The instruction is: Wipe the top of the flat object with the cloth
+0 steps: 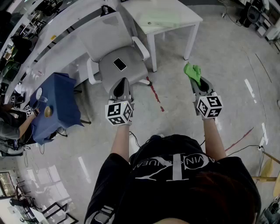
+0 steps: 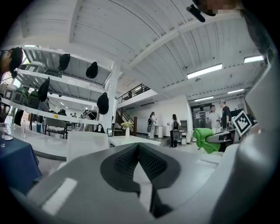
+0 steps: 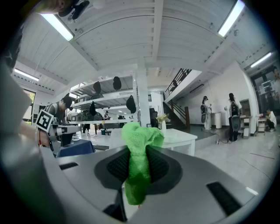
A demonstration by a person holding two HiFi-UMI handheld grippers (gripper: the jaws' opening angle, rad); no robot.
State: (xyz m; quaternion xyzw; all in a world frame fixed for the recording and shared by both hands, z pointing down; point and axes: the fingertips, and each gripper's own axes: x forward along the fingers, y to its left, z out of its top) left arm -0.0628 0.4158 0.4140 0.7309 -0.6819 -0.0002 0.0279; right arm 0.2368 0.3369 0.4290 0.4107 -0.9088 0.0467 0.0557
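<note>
Item, left tongs (image 1: 122, 84): centre-left of the head view, jaws were pressed together with nothing between them.
Item, right tongs (image 1: 197, 83): centre-right, were clamped on the green cloth (image 1: 192, 71), which bunched up past the tips.
Item, flat object (image 1: 120, 64): dark, perhaps a phone, lay on the seat of a grey chair (image 1: 109, 37), upper centre, just above the left tongs in the frame.
Item, white tabletop (image 1: 175, 11): stood at top centre.

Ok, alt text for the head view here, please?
From above, a person in a black T-shirt holds out two grippers: the right gripper clamps a green cloth, the left gripper is shut and empty. Ahead, a grey office chair carries a flat dark object on its seat.
</note>
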